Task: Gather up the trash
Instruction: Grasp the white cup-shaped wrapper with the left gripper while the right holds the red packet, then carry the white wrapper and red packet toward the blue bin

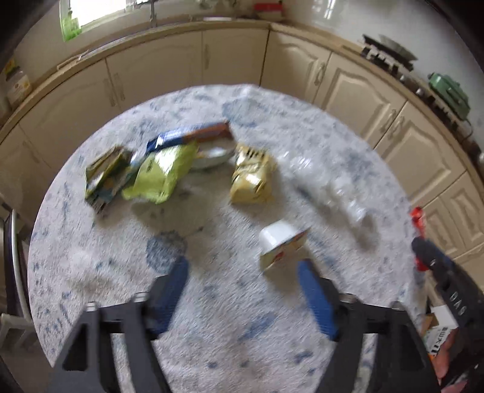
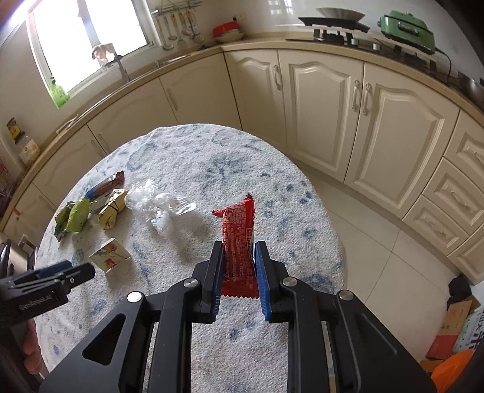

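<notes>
The left gripper, jaws wide and empty, hangs just beside the small carton, apparently lying tipped over up and right of it on the bench, while the right gripper grips a red wrapper.

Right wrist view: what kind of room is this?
A home kitchen, most likely: cream cabinets under a counter, a gas stove, and utensils hanging on a rail by the window.

Cream cabinets, a green appliance and a window.
</notes>
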`<state>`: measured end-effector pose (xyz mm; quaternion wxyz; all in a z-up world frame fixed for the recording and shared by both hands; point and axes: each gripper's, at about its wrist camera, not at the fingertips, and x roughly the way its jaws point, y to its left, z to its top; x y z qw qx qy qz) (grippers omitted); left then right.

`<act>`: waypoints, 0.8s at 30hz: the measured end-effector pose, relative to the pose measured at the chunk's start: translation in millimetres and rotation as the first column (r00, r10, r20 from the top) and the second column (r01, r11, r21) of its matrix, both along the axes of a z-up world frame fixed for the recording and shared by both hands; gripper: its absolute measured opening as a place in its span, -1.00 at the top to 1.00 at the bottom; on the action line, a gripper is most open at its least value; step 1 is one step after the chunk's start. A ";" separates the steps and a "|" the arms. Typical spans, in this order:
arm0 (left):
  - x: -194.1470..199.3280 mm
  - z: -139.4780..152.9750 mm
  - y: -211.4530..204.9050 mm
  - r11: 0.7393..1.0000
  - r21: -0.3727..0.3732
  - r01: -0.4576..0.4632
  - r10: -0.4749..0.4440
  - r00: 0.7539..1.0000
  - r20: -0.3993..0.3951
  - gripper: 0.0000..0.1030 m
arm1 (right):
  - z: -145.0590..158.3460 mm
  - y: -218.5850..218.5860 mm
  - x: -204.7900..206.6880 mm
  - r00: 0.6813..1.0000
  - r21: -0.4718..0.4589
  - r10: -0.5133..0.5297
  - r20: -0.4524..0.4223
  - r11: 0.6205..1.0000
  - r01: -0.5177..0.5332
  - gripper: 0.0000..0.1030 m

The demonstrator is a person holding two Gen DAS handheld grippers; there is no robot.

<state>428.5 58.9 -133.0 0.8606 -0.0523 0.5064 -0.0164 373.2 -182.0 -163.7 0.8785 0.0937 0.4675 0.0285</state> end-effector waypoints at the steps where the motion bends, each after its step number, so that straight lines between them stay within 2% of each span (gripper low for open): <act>1: -0.2 4.3 -1.9 1.000 0.000 0.001 -0.001 1.000 0.024 -0.61 | 0.5 0.2 -0.3 1.000 -0.002 -0.001 0.001 1.000 0.001 0.61; 4: 5.2 7.3 -14.3 1.000 0.021 0.010 -0.011 0.998 0.054 -0.61 | 1.3 1.0 0.3 1.000 -0.008 -0.005 0.003 1.000 0.005 0.61; 8: 16.1 -10.4 -30.8 0.996 0.094 -0.001 -0.003 0.999 0.043 -0.58 | -0.7 2.1 1.3 1.000 -0.012 -0.005 -0.004 1.000 0.005 0.61; 10: 19.7 -25.3 -36.1 0.993 0.119 0.012 -0.013 1.000 0.011 -0.40 | -2.9 2.5 2.5 1.000 -0.016 -0.003 -0.010 1.000 0.003 0.61; 11: 21.6 -33.6 -38.5 0.993 0.114 0.022 -0.021 1.000 -0.013 -0.14 | -4.0 2.5 3.2 1.000 -0.020 -0.002 -0.014 1.000 0.002 0.61; 12: 22.8 -38.6 -38.6 0.995 0.092 0.024 -0.023 1.000 -0.013 -0.03 | -5.0 2.4 4.0 1.000 -0.022 -0.004 -0.017 1.000 0.003 0.61; 13: 19.8 -36.0 -37.1 0.996 0.082 0.022 -0.024 1.000 0.015 0.16 | -6.2 1.9 4.8 1.000 -0.024 -0.006 -0.022 1.000 0.005 0.61; 14: 19.4 -34.6 -37.4 0.996 0.080 0.036 -0.037 0.999 0.011 0.23 | -7.2 1.5 5.5 1.000 -0.026 -0.006 -0.024 1.000 0.006 0.61; 24: 5.1 -23.2 -41.4 0.994 0.099 0.056 -0.058 0.998 0.015 0.25 | -6.1 0.8 0.0 1.000 -0.037 -0.011 -0.025 0.999 0.010 0.61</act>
